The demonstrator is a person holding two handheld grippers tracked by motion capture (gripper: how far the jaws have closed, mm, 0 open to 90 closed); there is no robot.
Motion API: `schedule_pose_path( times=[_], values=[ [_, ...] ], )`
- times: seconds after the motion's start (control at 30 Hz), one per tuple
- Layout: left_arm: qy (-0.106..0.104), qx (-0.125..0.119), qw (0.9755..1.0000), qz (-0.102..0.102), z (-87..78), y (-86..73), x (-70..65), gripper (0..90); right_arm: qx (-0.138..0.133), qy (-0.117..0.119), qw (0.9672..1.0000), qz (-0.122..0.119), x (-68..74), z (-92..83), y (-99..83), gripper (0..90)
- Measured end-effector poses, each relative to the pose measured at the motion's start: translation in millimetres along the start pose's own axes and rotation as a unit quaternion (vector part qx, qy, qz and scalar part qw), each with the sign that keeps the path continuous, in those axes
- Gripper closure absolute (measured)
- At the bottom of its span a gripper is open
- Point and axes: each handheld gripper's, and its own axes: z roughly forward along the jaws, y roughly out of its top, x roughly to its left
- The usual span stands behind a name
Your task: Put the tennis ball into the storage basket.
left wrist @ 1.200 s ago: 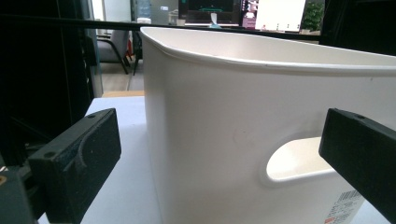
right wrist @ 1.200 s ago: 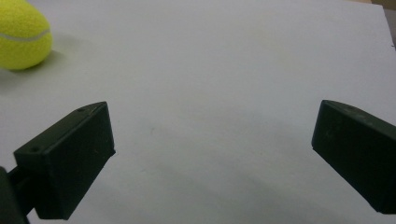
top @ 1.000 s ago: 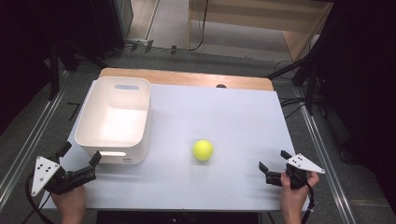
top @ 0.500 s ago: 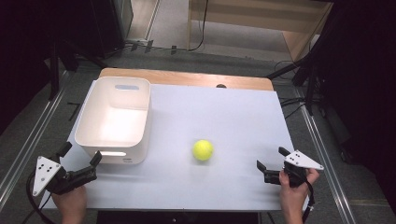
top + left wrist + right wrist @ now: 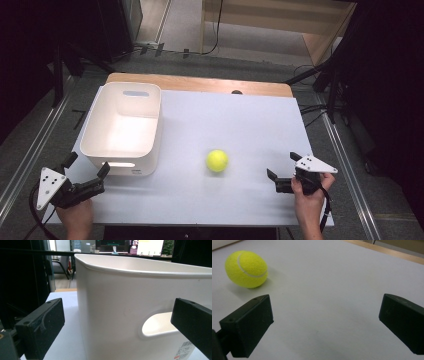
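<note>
A yellow tennis ball (image 5: 217, 160) lies on the white table (image 5: 235, 120), right of centre. A white plastic bin (image 5: 122, 125) with handle cut-outs stands at the left and looks empty. My left gripper (image 5: 89, 164) is open at the front left corner, just short of the bin's near wall. In the left gripper view, that bin wall (image 5: 120, 305) and its handle slot sit between the spread jaws of the left gripper (image 5: 117, 322). My right gripper (image 5: 281, 165) is open at the front right, a hand's width right of the ball. The right gripper (image 5: 327, 315) points past the ball (image 5: 246, 268), which lies beyond its left jaw.
A wooden strip (image 5: 200, 84) runs along the table's far edge. Metal rails (image 5: 345, 150) and cables flank the table on the floor. Bare tabletop lies between the bin, the ball and the right gripper.
My right gripper has moved a little to the left, toward the ball. The left gripper, the ball and the bin have stayed put.
</note>
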Motion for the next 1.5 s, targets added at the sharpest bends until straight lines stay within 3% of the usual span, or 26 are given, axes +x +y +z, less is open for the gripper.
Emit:
schedule_pose_path(
  times=[0.73, 1.5],
  values=[
    [-0.002, -0.001, 1.0000, 0.001, 0.1, -0.2, 0.0, 0.0, 0.023, 0.023, 0.9993, -0.019, 8.1, 22.9, 26.2, 0.0],
    [-0.002, -0.002, 1.0000, 0.000, 0.1, -0.2, 0.0, 0.0, 0.052, 0.059, 0.9958, -0.047, 24.4, 46.1, 52.0, 0.0]
  ],
)
